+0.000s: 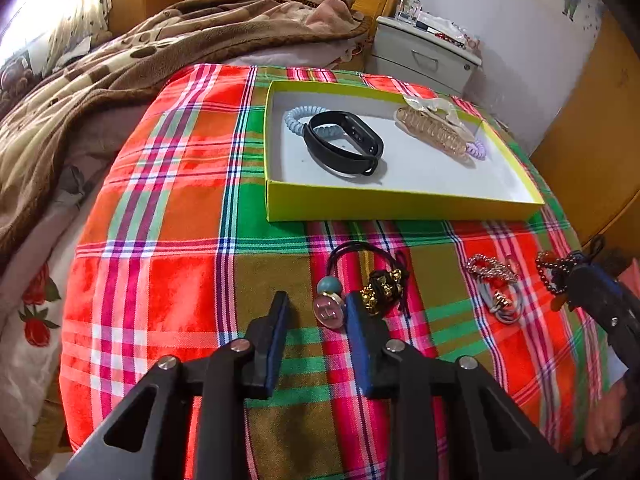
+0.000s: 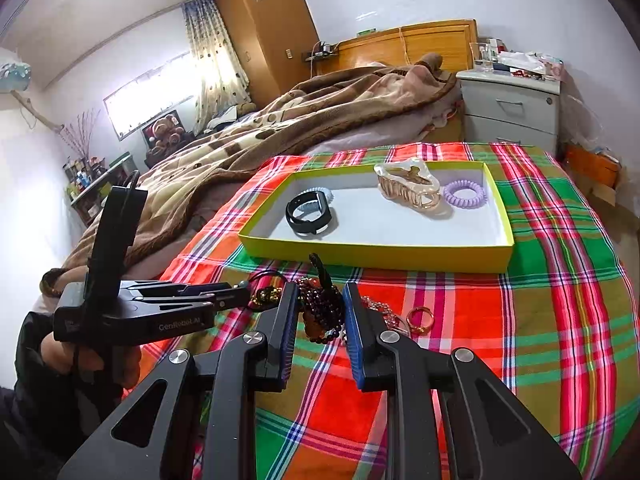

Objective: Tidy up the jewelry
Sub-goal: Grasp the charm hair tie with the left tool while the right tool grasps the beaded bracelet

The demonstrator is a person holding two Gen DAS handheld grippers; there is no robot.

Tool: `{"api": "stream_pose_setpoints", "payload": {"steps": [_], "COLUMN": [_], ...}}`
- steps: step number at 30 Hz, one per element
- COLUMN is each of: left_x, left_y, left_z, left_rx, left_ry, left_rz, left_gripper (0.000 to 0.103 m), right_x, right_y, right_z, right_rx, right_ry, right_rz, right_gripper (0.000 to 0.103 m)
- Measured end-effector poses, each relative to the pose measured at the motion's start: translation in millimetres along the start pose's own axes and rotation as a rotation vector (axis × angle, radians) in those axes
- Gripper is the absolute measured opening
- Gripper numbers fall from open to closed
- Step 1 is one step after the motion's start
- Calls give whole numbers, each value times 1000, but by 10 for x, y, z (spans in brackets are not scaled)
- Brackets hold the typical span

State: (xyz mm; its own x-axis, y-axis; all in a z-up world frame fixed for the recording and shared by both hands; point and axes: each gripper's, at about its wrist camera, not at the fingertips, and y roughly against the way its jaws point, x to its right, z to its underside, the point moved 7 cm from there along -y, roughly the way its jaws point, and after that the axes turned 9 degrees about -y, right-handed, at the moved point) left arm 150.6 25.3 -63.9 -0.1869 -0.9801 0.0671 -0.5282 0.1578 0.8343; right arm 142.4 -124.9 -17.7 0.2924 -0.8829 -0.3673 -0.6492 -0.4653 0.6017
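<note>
On the plaid cloth (image 1: 192,200) spread over the bed, the left gripper (image 1: 316,308) hovers with its fingers part-way apart and nothing pressed between them, a hair tie with a blue bead (image 1: 332,288) just beside its right finger. Farther right, the right gripper (image 2: 320,300) is clamped on a dark beaded bracelet (image 2: 320,308). Beyond both, the yellow-green tray (image 2: 376,252) holds a black wristband (image 2: 308,212), a hair claw (image 2: 408,184) and a purple coil tie (image 2: 466,194).
</note>
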Motion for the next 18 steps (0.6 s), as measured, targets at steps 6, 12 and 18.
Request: {"api": "stream_pose_setpoints", "payload": {"steps": [6,12,18], "left_x": [-7,-9,-34], "left_y": [-9,31,140], "left_z": [-15,-48,-108], "left_rx": [0,20,57], "left_ry": [-5,5,22], "left_rz": [2,12,40], "left_gripper": [13,12,12], "right_x": [32,39,60], "right_y": [6,25,41], "right_z": [0,5,-11], "right_rx": [4,9,18], "right_ry": [-10,-12,-17], "right_rz": [9,13,21], "right_gripper": [23,23,23]}}
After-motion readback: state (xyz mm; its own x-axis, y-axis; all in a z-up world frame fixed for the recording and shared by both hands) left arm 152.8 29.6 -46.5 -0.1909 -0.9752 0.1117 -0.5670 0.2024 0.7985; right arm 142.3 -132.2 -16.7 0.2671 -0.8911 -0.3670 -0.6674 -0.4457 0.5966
